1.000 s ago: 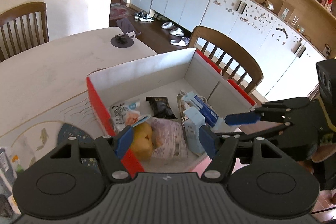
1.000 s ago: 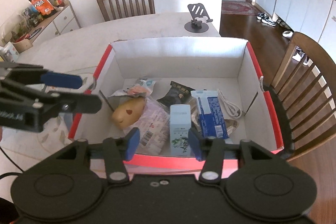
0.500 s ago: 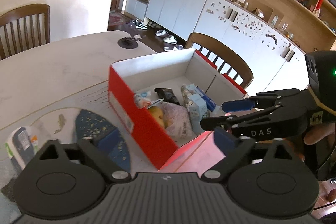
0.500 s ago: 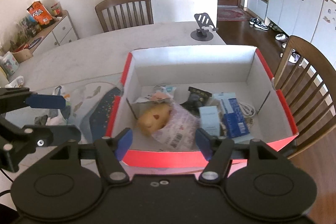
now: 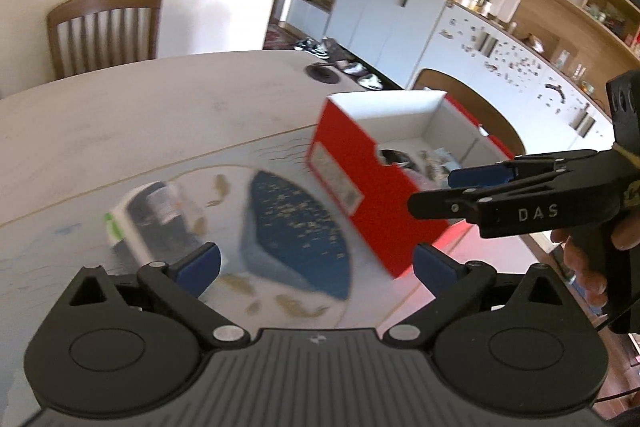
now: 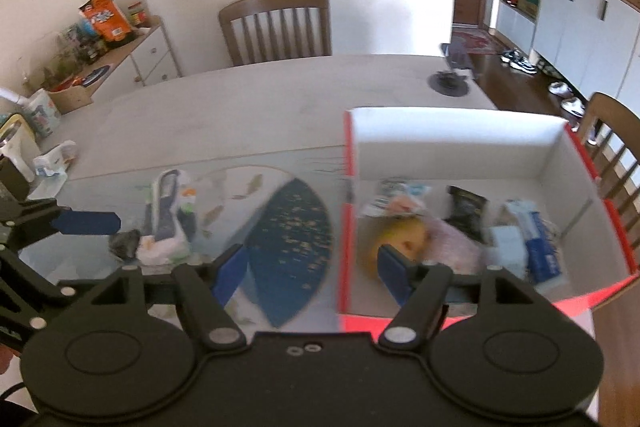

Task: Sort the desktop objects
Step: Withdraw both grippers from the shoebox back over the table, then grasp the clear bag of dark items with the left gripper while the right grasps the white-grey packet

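A red cardboard box (image 5: 352, 167) (image 6: 460, 131) with a white inside stands at the table's right end and holds several packets, cartons and a yellow toy (image 6: 394, 241). A white and dark packet (image 5: 154, 211) (image 6: 170, 207) lies on the patterned mat left of the box, with a small dark object (image 6: 125, 243) and crumpled white wrap beside it. My left gripper (image 5: 316, 263) is open and empty above the mat; it also shows in the right wrist view (image 6: 86, 223). My right gripper (image 6: 308, 269) is open and empty over the box's left wall; it also shows in the left wrist view (image 5: 452, 187).
A dark blue fan-shaped patch (image 6: 292, 243) marks the mat. A black phone stand (image 6: 450, 83) sits at the table's far edge. Wooden chairs stand behind (image 6: 276, 27) and to the right (image 6: 612, 131). White items (image 6: 52, 163) lie at the far left of the table.
Both grippers have swung left and pulled back from the box. The mat and the white and dark packet have come into view ahead of them. Both stay open.
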Action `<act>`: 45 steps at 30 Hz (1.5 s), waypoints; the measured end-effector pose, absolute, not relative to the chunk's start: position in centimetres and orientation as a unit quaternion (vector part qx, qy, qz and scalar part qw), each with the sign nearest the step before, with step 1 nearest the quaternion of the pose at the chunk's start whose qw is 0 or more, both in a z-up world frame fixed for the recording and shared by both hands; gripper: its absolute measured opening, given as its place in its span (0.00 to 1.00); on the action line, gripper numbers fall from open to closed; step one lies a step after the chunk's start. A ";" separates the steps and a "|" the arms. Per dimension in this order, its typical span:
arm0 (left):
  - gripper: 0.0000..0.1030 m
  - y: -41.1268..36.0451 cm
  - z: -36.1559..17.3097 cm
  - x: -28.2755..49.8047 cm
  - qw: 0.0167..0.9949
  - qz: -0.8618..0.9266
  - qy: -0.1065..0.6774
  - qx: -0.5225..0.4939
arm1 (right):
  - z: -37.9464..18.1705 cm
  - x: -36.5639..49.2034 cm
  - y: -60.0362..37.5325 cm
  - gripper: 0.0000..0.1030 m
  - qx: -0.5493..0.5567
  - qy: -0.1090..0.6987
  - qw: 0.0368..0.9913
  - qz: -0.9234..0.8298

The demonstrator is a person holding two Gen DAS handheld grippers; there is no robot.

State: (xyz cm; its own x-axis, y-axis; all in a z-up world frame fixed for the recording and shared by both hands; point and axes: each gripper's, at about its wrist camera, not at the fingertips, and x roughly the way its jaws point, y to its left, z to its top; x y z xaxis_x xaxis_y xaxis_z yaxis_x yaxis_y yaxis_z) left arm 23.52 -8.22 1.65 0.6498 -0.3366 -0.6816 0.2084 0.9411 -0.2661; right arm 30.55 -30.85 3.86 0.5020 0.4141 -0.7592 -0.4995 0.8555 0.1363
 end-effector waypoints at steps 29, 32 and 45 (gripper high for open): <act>1.00 3.1 -5.4 22.7 0.911 -0.071 0.398 -0.078 | 0.1 31.3 -16.1 0.71 -0.078 0.444 0.829 0.330; 1.00 3.6 -6.3 23.0 0.911 -0.067 0.400 -0.073 | -0.6 31.5 -15.1 0.71 -0.081 0.449 0.825 0.332; 0.99 4.6 -8.6 23.7 0.909 -0.071 0.406 -0.065 | -3.4 32.6 -12.0 0.70 -0.091 0.466 0.814 0.335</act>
